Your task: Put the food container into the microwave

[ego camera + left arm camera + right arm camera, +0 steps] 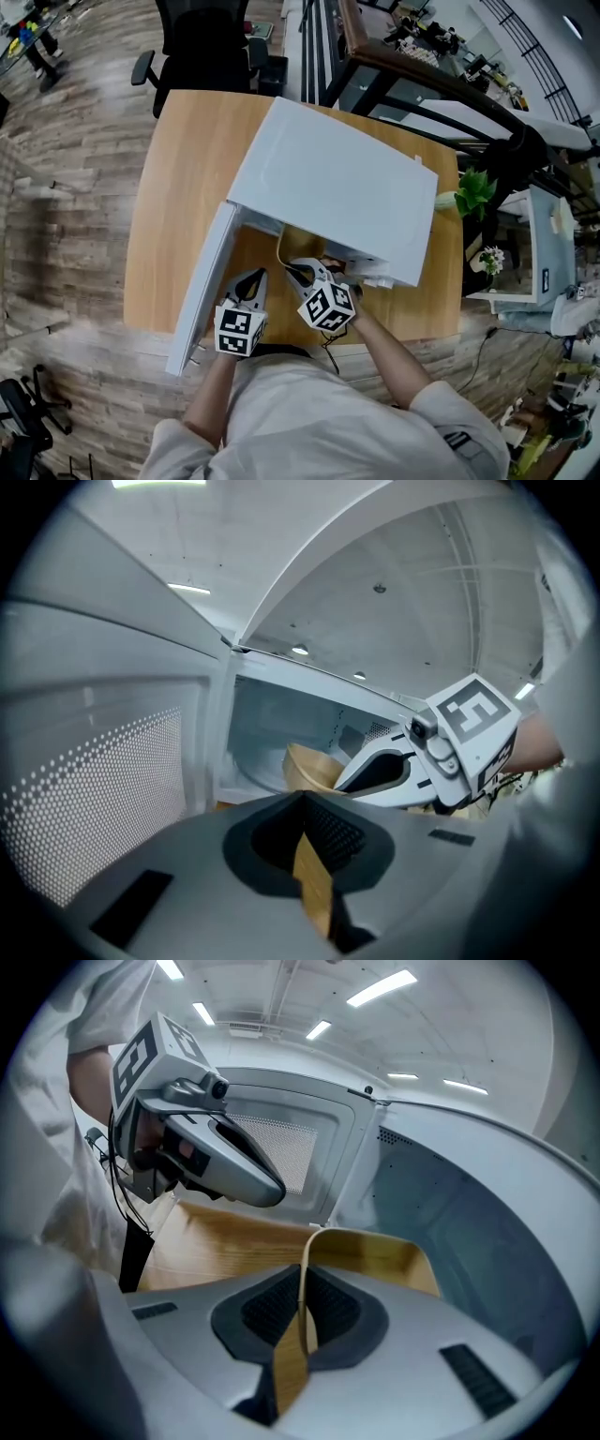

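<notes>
The white microwave [328, 187] stands on a wooden table [173, 187] with its door [202, 286] swung open to the left. The food container [375, 1252] is a tan, thin-walled tray; it sits at the mouth of the cavity, partly inside. My left gripper [255, 278] is shut on the container's near wall [314, 883]. My right gripper [298, 273] is shut on another part of its rim [302, 1321]. The container's far end [314, 766] lies over the cavity floor. In the head view the microwave's top hides most of it.
The door's dotted mesh window [94, 799] stands close on the left of the left gripper. A black office chair [202, 42] is beyond the table. A green plant [473, 192] sits at the table's right edge. A black cable [328, 352] hangs under the right gripper.
</notes>
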The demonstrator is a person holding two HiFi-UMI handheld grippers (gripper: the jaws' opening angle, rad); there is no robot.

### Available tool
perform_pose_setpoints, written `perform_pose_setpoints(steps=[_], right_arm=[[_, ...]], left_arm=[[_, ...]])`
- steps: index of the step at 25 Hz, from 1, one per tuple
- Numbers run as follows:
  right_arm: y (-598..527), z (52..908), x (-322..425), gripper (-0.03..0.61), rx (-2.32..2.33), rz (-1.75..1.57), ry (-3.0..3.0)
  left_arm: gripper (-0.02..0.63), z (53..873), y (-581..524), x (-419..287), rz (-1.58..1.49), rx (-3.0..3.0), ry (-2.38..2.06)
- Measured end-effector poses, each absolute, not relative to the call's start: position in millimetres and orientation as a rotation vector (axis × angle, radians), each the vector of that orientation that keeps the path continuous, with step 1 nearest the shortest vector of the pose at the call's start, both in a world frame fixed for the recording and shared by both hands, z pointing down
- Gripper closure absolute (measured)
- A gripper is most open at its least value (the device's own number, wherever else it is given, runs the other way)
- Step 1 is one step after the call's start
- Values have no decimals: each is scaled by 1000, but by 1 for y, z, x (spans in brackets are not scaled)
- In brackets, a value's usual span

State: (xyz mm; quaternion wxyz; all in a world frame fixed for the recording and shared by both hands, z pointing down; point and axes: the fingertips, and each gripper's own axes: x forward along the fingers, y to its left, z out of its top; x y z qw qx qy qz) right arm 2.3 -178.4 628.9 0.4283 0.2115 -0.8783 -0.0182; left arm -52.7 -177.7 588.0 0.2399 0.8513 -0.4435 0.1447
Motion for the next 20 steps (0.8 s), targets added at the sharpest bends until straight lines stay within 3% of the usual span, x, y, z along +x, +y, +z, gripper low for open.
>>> perform_pose_setpoints(steps=[20], right_arm=[[-197,628,4,549,547,-105,-2168]], left_arm=[[601,594,-183,-50,397,2309,-1217]])
